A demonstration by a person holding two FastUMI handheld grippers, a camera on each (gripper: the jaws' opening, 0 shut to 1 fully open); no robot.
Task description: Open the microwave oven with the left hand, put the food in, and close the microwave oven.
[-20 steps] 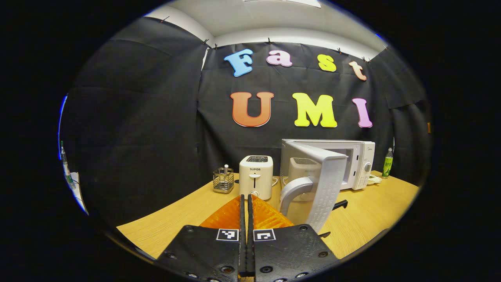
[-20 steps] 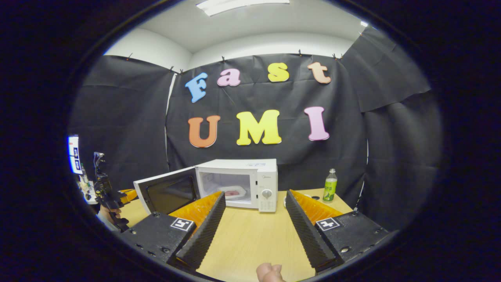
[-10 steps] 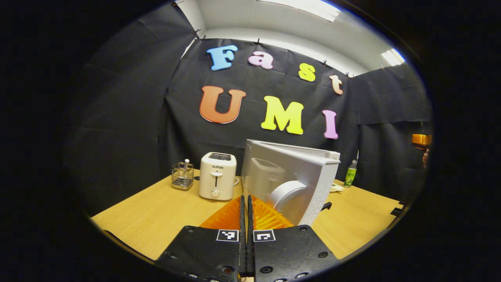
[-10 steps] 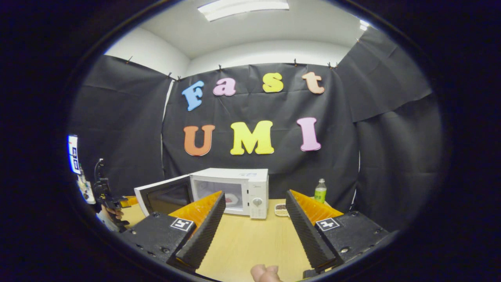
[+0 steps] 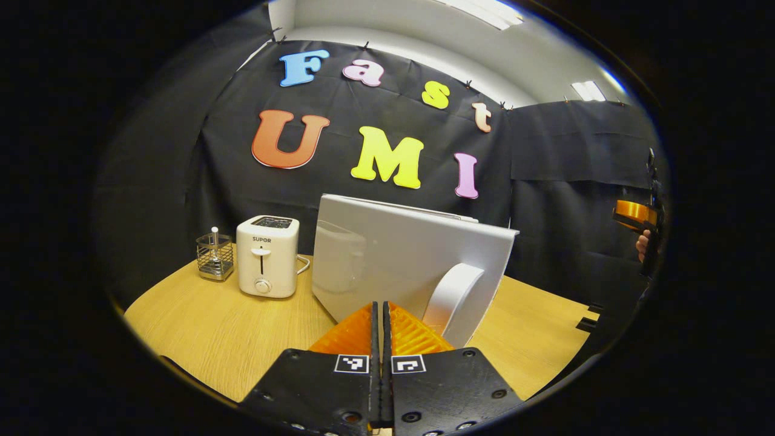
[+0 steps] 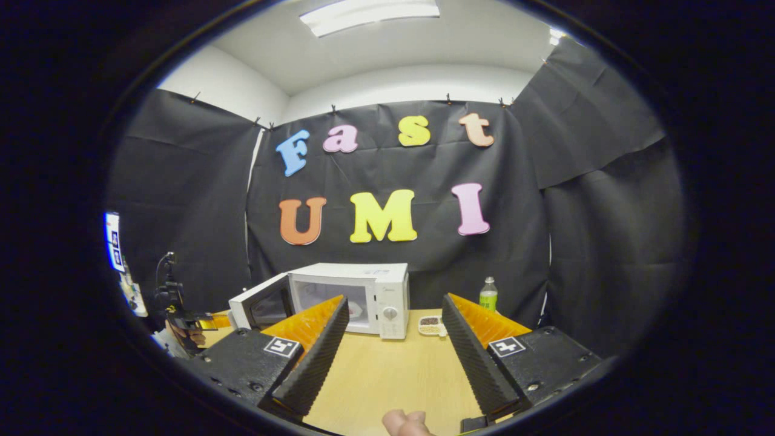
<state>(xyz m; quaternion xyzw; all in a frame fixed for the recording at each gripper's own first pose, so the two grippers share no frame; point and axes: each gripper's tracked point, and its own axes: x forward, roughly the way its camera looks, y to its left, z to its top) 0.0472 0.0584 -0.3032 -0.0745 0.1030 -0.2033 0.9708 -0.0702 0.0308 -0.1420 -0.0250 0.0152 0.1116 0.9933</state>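
Note:
The white microwave (image 6: 363,290) stands at the back of the wooden table (image 6: 387,375), its door (image 6: 259,304) partly open to the left. Inside, a white plate of food (image 6: 356,309) peeks out past my finger. In the left gripper view the door's outer face (image 5: 387,254) rises close ahead. My left gripper (image 5: 378,307) is shut and holds nothing, its tips right before the door, just left of the curved handle (image 5: 453,297). My right gripper (image 6: 393,300) is open and holds nothing, well back from the microwave.
A white toaster (image 5: 267,257) and a wire utensil holder (image 5: 214,257) stand left of the door. A green bottle (image 6: 488,293) and a small dish (image 6: 430,325) sit right of the microwave. A hand's fingertip (image 6: 401,422) shows at the bottom edge.
The door has swung toward the microwave, leaving a narrower gap. My left gripper has followed behind it, turning right. My right gripper has drawn back from the microwave.

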